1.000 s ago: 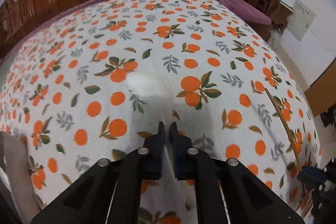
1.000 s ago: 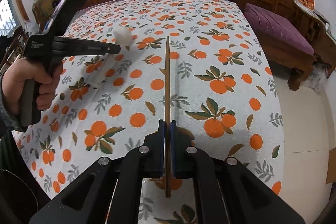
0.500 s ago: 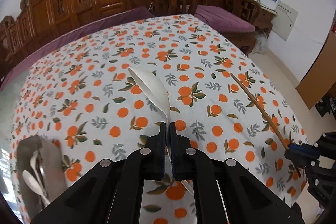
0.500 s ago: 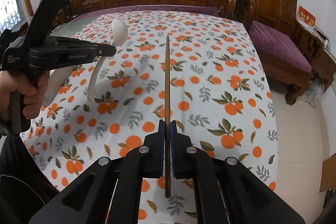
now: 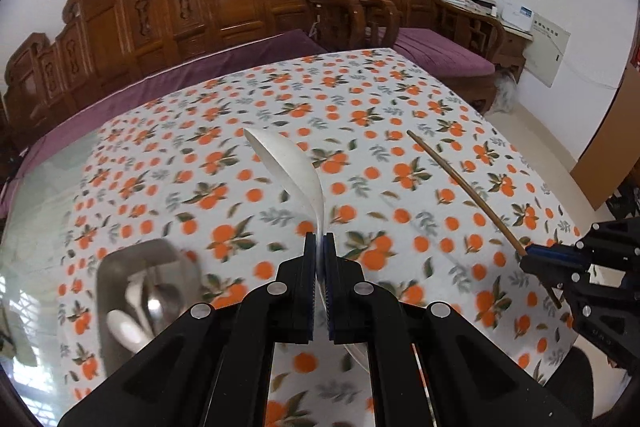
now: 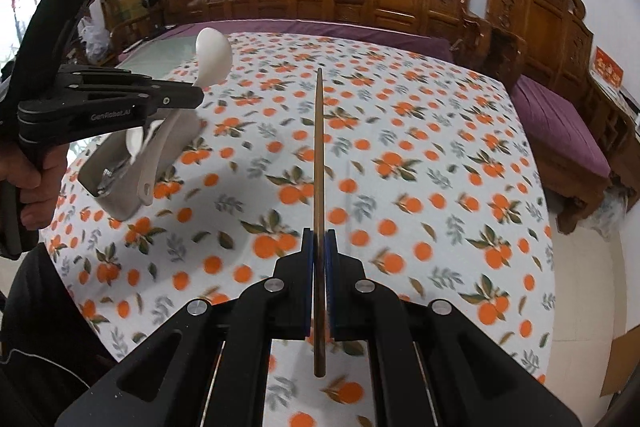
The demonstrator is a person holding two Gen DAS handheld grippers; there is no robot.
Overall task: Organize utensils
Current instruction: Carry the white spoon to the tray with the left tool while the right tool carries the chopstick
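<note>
My left gripper (image 5: 319, 241) is shut on a white ceramic spoon (image 5: 289, 171), held above the table with the bowl pointing forward; the spoon shows in the right wrist view (image 6: 212, 59) too. My right gripper (image 6: 319, 237) is shut on a brown wooden chopstick (image 6: 318, 155) that points straight ahead; the chopstick also shows at the right of the left wrist view (image 5: 460, 183). A metal utensil holder (image 5: 144, 291) with several spoons inside stands at the lower left, below and left of the held spoon; the right wrist view shows it (image 6: 120, 187) under the left gripper (image 6: 192, 97).
The table wears a white cloth with orange prints (image 6: 420, 155). Carved wooden benches with purple cushions (image 5: 440, 51) line its far and right sides. A hand (image 6: 32, 183) holds the left gripper. Bare floor (image 6: 580, 287) lies to the right.
Both grippers have risen with their utensils. The left gripper has swung left, bringing the metal holder into its view and closer beneath the spoon.
</note>
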